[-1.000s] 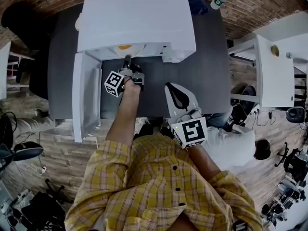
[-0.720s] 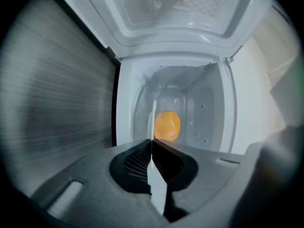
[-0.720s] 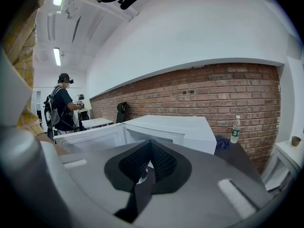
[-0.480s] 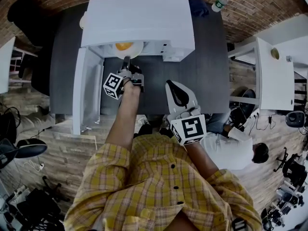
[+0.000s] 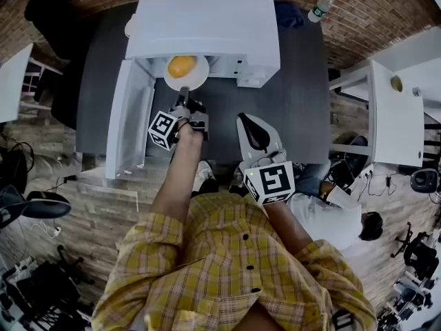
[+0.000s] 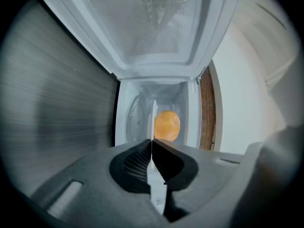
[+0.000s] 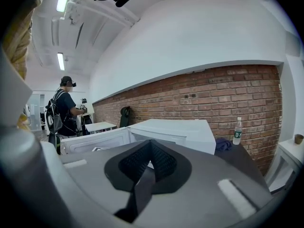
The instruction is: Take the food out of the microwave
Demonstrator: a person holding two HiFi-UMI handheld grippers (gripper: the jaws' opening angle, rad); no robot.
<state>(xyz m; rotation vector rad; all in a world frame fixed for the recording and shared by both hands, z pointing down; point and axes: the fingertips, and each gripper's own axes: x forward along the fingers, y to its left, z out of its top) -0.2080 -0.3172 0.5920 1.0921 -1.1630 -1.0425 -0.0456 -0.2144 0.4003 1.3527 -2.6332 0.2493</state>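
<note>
A white microwave (image 5: pixel 203 26) stands on the dark table (image 5: pixel 296 102), its door (image 5: pixel 131 123) swung open to the left. A white plate (image 5: pixel 198 79) with round orange food (image 5: pixel 182 65) sticks halfway out of the opening. My left gripper (image 5: pixel 183 94) is shut on the plate's near rim. In the left gripper view the plate (image 6: pixel 154 113) shows edge-on between the closed jaws of the left gripper (image 6: pixel 152 144), with the food (image 6: pixel 167 125) just beyond. My right gripper (image 5: pixel 249 128) hovers shut and empty over the table's front, right of the left one. In its own view, the right gripper (image 7: pixel 151 148) faces the microwave (image 7: pixel 175 129).
A water bottle (image 5: pixel 318 7) and a blue cloth (image 5: pixel 289 14) sit at the table's back right corner. A white side table (image 5: pixel 393 109) stands to the right. Another person (image 7: pixel 64 110) stands far off by a desk. The open door blocks the table's left side.
The left gripper has drawn back toward me and risen a little, pulling the plate with the orange food out of the microwave's opening. The right gripper has stayed put.
</note>
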